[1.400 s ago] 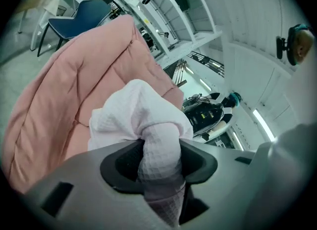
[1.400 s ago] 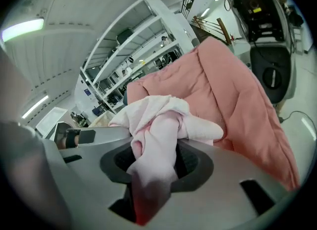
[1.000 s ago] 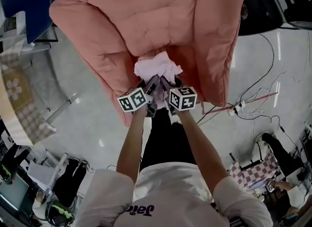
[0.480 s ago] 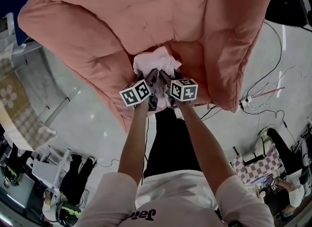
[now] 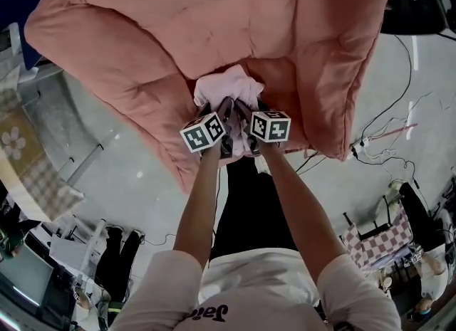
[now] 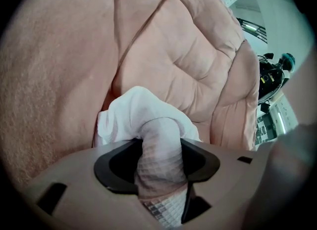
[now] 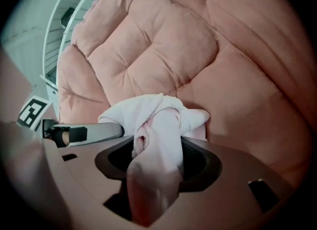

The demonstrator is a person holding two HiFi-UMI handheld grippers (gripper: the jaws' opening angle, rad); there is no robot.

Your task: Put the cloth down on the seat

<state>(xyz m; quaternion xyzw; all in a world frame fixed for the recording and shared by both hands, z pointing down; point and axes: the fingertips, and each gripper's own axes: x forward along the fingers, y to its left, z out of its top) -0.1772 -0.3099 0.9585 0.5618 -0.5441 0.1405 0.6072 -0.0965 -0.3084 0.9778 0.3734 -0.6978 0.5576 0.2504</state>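
Observation:
A crumpled white-pink cloth (image 5: 226, 87) lies on the front of a big pink padded seat (image 5: 164, 30). Both grippers meet at its near edge, side by side. My left gripper (image 5: 225, 109) has a twisted strand of the cloth (image 6: 158, 145) running between its jaws; the jaws are opening, with dark gaps on both sides of the strand. My right gripper (image 5: 241, 109) also has a fold of the cloth (image 7: 156, 140) between its opening jaws, likewise with gaps beside it. The rest of the cloth (image 7: 148, 110) bunches on the cushion just ahead.
The seat's padded arms and back (image 7: 148, 41) rise around the cloth. Cables (image 5: 388, 134) trail over the pale floor at right. A checked bag (image 5: 374, 240) sits at lower right, a flowered mat (image 5: 18, 144) at left, a blue chair (image 5: 14, 2) at upper left.
The view has closed in on the seat, and both grippers have edged forward with the cloth, which now rests on the cushion. The two marker cubes stand slightly closer together.

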